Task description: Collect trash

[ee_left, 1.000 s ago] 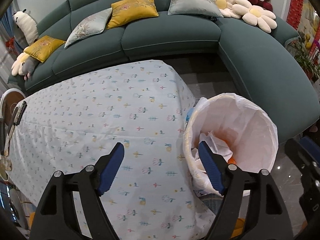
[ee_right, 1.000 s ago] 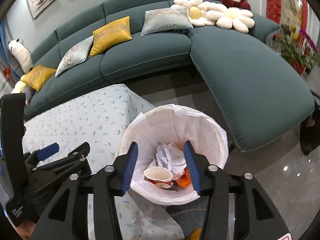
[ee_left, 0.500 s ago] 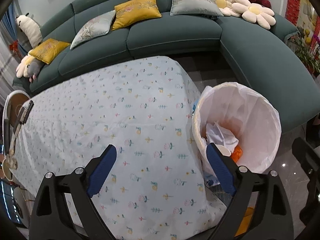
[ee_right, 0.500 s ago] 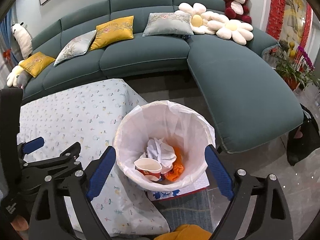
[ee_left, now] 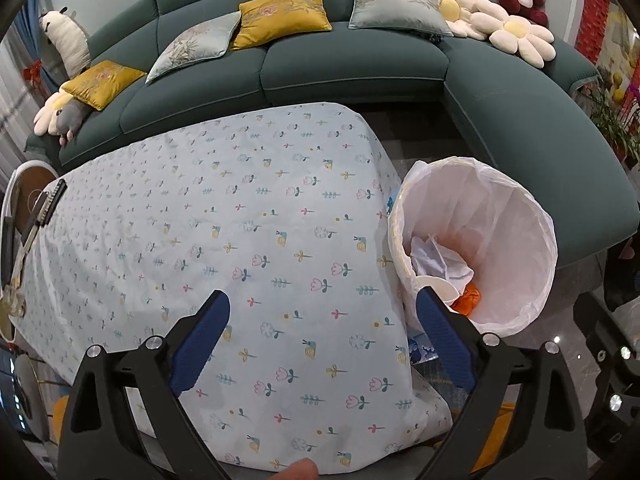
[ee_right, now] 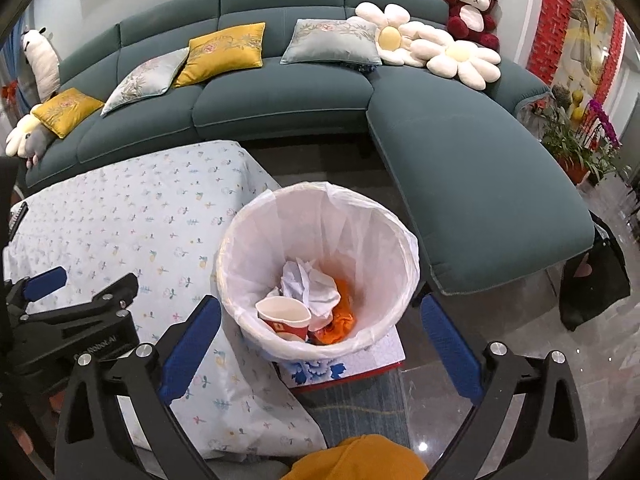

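Observation:
A white-lined trash bin (ee_right: pixel 280 240) stands on a blue-and-white box (ee_right: pixel 360 360) at the right end of the table. It holds a paper cup (ee_right: pixel 286 318), crumpled white paper (ee_right: pixel 308 284) and orange wrapping (ee_right: pixel 344 318). The bin also shows in the left wrist view (ee_left: pixel 500 216). My right gripper (ee_right: pixel 320 340) is open and empty above the bin's near side. My left gripper (ee_left: pixel 322 332) is open and empty above the table's flowered cloth (ee_left: pixel 240 220). The left gripper's body (ee_right: pixel 72 320) shows in the right wrist view.
A teal corner sofa (ee_right: pixel 460 152) with cushions and plush toys wraps behind and right of the table. A round tray with a comb-like tool (ee_left: pixel 40 208) lies at the table's left end. A dark bag (ee_right: pixel 596 272) and potted plants (ee_right: pixel 576 136) stand on the glossy floor at right.
Both grippers have pulled back and up from the bin. My right gripper's jaws have opened wide, and the left jaws have widened too. The trash lies in the bin.

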The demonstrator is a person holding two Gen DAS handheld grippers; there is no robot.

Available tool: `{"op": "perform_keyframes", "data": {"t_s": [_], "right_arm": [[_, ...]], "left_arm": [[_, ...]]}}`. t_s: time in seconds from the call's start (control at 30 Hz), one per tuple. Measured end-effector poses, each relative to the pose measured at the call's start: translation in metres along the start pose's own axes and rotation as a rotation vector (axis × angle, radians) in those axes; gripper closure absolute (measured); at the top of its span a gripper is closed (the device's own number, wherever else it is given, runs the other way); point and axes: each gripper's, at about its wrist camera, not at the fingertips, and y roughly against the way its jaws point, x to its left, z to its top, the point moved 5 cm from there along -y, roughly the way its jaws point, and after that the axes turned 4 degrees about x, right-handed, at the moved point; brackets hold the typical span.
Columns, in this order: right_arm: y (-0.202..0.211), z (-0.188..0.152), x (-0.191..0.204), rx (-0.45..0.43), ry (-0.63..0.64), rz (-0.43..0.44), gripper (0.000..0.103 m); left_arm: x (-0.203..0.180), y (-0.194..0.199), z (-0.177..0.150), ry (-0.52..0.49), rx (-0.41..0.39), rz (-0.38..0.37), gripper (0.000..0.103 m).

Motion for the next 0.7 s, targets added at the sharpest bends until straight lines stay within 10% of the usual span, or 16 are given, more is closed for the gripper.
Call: {"op": "perform_keyframes", "data": {"t_s": [0.7], "right_arm": [[-0.012,-0.018,-0.002,0.032,-0.007,0.009,0.007]], "left_arm": [[-0.001,-0.004,-0.008,0.018,-0.03,0.008,0.012]]}}
